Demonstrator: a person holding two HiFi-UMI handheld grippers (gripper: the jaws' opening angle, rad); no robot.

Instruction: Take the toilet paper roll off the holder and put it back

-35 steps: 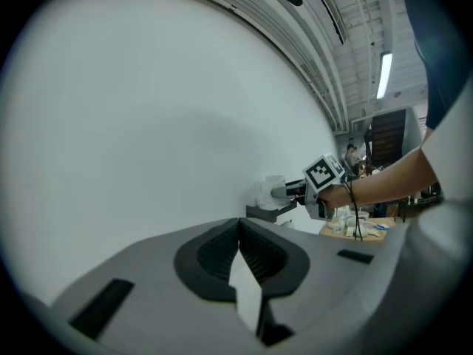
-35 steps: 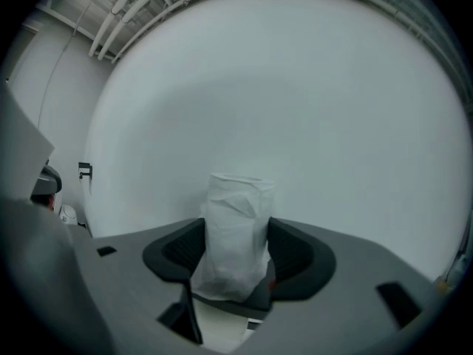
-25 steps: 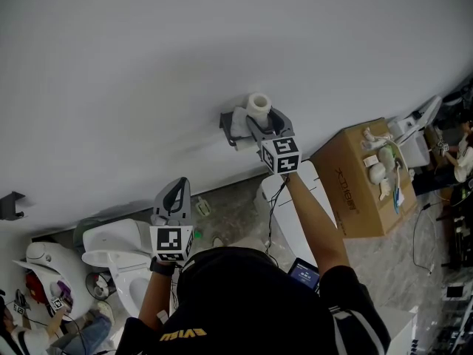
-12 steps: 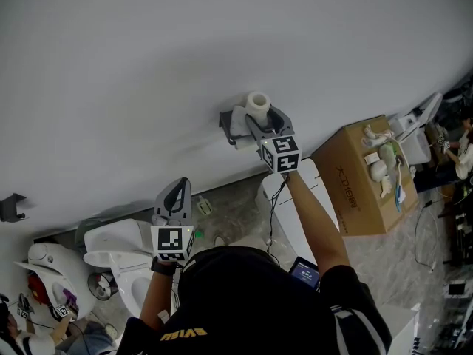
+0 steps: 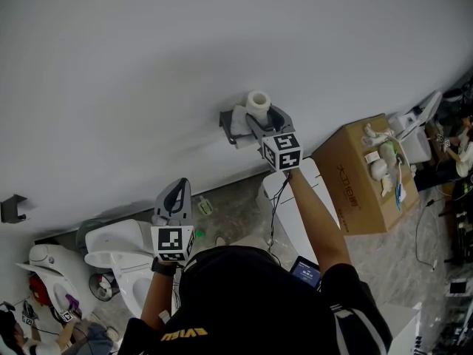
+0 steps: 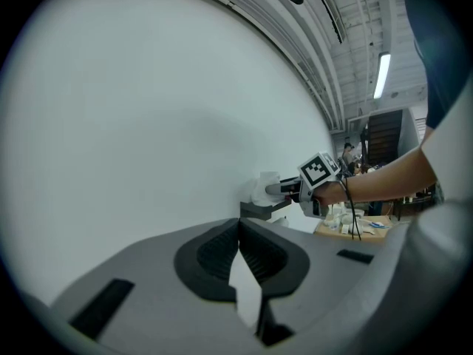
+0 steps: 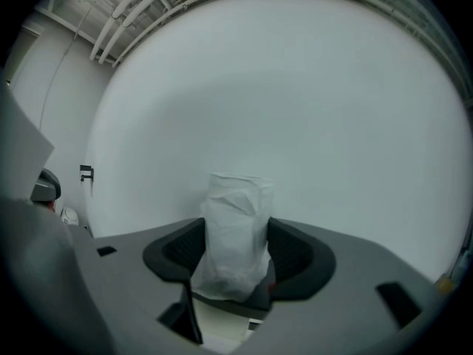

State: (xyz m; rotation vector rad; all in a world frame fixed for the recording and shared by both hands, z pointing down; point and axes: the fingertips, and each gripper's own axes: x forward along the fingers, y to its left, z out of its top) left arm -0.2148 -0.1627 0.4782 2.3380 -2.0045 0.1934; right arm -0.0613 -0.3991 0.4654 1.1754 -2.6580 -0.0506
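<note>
While the person stands before the white wall [image 5: 148, 65], the head view shows the right gripper [image 5: 263, 118] reaching up to the toilet paper roll [image 5: 258, 101], which is at about 12 o'clock from the gripper's marker cube [image 5: 281, 152]. The dark holder [image 5: 235, 124] is fixed on the wall just beside the roll, at its 8 o'clock. I cannot tell if the roll touches the holder or is apart from it. The left gripper [image 5: 176, 189] hangs well apart, at 7 o'clock from the right one, above a white toilet [image 5: 111, 244]. A cardboard box [image 5: 355, 176] stands at 3 o'clock from the cube.

From the left gripper view, its two jaws are pressed together with nothing between them. The right gripper [image 6: 284, 189] appears at 1 o'clock from them, with the roll [image 6: 263, 186] at its tip, just over the holder [image 6: 257, 210].

In the right gripper view the roll [image 7: 235, 220] stands upright between the jaws — both dark pads [image 7: 292, 254] press on its crumpled sides, so this gripper holds the roll.
</note>
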